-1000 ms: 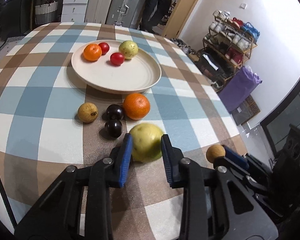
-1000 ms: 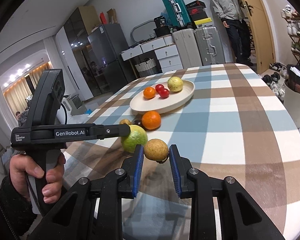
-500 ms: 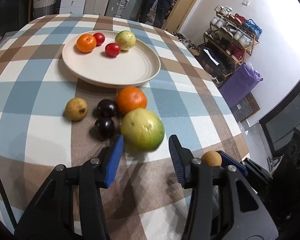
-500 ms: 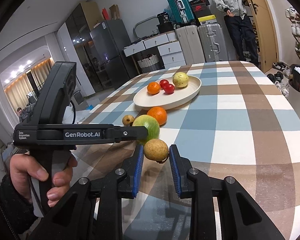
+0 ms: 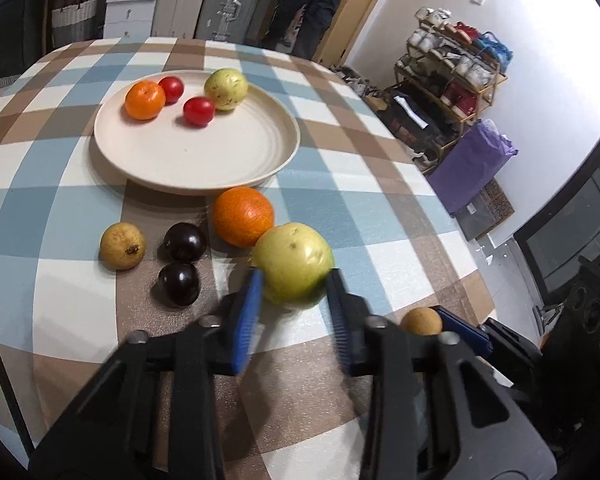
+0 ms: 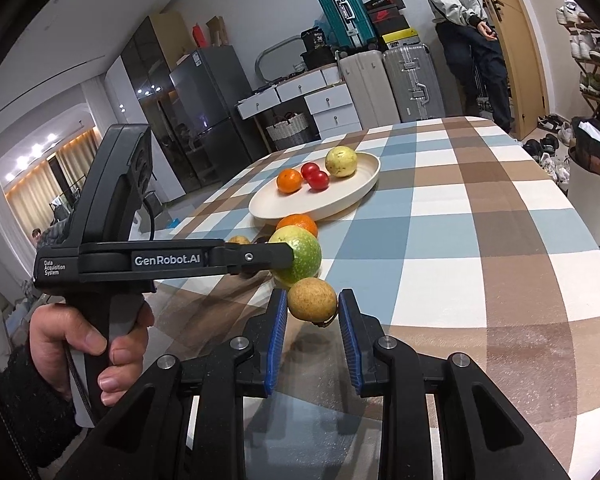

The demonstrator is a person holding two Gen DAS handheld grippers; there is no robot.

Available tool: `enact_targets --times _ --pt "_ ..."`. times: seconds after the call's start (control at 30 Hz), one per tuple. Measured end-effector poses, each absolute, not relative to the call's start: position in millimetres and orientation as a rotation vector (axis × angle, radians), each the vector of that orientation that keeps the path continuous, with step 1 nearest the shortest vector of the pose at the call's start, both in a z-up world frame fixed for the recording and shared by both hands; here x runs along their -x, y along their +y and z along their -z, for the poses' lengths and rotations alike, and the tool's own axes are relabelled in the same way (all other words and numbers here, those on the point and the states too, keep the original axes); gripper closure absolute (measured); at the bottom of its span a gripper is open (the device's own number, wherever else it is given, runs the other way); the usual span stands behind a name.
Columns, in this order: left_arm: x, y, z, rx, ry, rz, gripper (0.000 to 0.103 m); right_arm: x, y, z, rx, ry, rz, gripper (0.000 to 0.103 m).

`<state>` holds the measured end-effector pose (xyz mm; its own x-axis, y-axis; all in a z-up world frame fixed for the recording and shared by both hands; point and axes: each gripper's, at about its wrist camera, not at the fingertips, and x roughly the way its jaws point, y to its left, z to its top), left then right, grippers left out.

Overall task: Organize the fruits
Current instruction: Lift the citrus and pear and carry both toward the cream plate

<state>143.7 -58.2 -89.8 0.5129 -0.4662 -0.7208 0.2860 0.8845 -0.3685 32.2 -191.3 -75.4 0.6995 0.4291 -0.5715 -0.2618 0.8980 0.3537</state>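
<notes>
My left gripper (image 5: 294, 292) is shut on a large yellow-green fruit (image 5: 293, 263) and holds it just above the checked table, next to a big orange (image 5: 243, 216). My right gripper (image 6: 312, 314) is shut on a small brown fruit (image 6: 311, 299) and holds it above the table. A cream plate (image 5: 196, 156) beyond holds a small orange (image 5: 145, 100), two red tomatoes (image 5: 198, 111) and a yellow pear-like fruit (image 5: 225, 89). Two dark plums (image 5: 184, 241) and a small yellow fruit (image 5: 122, 245) lie on the table to the left.
The plate also shows in the right wrist view (image 6: 332, 200). The table's right edge (image 5: 452, 216) drops off toward a shoe rack (image 5: 456, 68) and a purple bag (image 5: 472, 160). A person (image 6: 468, 32) stands by the door at the far end, beside suitcases (image 6: 412, 76).
My left gripper opened around the yellow-green fruit, then closed on it again and carried it forward toward the big orange. My right gripper kept holding the brown fruit and barely moved.
</notes>
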Motion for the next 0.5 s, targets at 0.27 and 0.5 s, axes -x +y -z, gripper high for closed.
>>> enact_targets --times 0.27,0.5 --pt "-147.4 -53.1 101.9 0.228 0.987 0.426 0.103 -35.5 -191.4 72.4 -0.24 0.691 -0.379 0.076" --pt "-145.9 -53.7 88.8 0.29 0.942 0.454 0.063 -63.2 -214.1 56.4 -0.248 0.667 -0.342 0.076"
